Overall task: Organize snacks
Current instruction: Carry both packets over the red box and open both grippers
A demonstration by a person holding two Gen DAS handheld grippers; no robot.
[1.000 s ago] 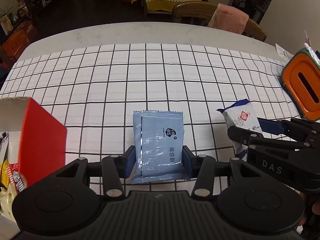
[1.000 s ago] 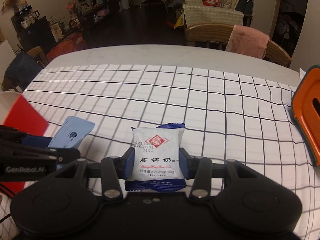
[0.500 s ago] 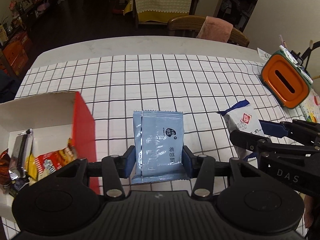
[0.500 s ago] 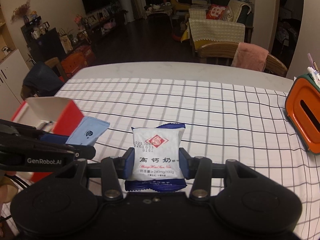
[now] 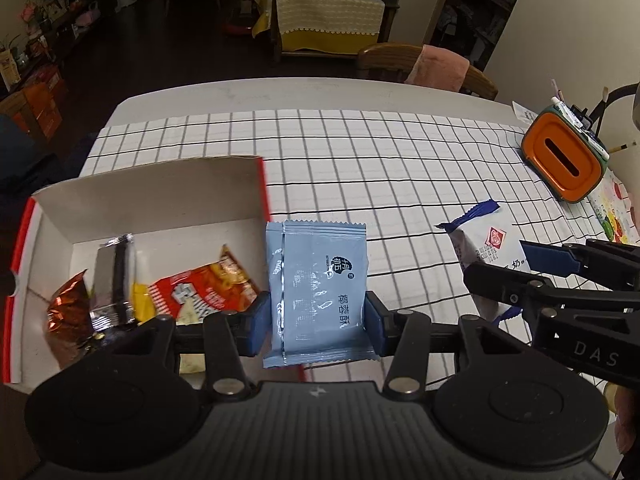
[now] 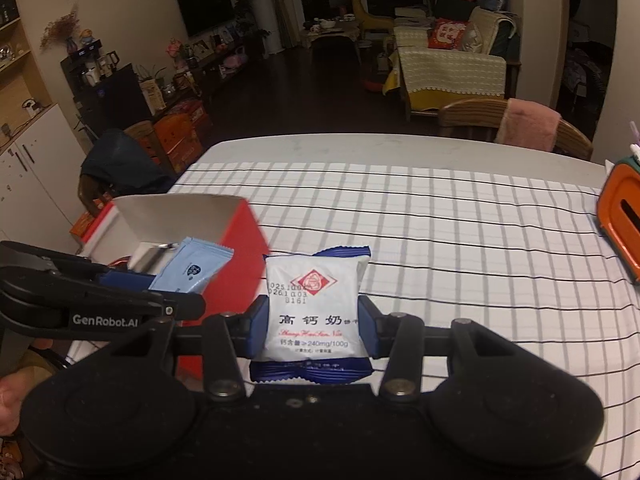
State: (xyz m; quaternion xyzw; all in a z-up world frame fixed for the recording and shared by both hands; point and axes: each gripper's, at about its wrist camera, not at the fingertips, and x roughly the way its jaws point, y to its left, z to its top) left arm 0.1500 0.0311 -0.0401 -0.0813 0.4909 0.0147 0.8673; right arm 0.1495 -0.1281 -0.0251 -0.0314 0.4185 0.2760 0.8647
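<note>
Gripping the pale blue packet (image 5: 320, 292), your left hand-held gripper (image 5: 316, 322) is nearer the red box (image 5: 160, 196) at frame left; the right hand-held gripper (image 6: 310, 326) clamps the white packet (image 6: 314, 304).

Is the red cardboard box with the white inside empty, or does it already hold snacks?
Not empty. The red cardboard box is open on top and holds several snack packets, red, orange and silver ones.

Checked tablecloth (image 5: 360, 160), orange tissue box (image 5: 564, 160) at its right edge; wooden chair (image 6: 472, 116) draped with pink towel (image 6: 528, 124), television (image 6: 204, 4)
</note>
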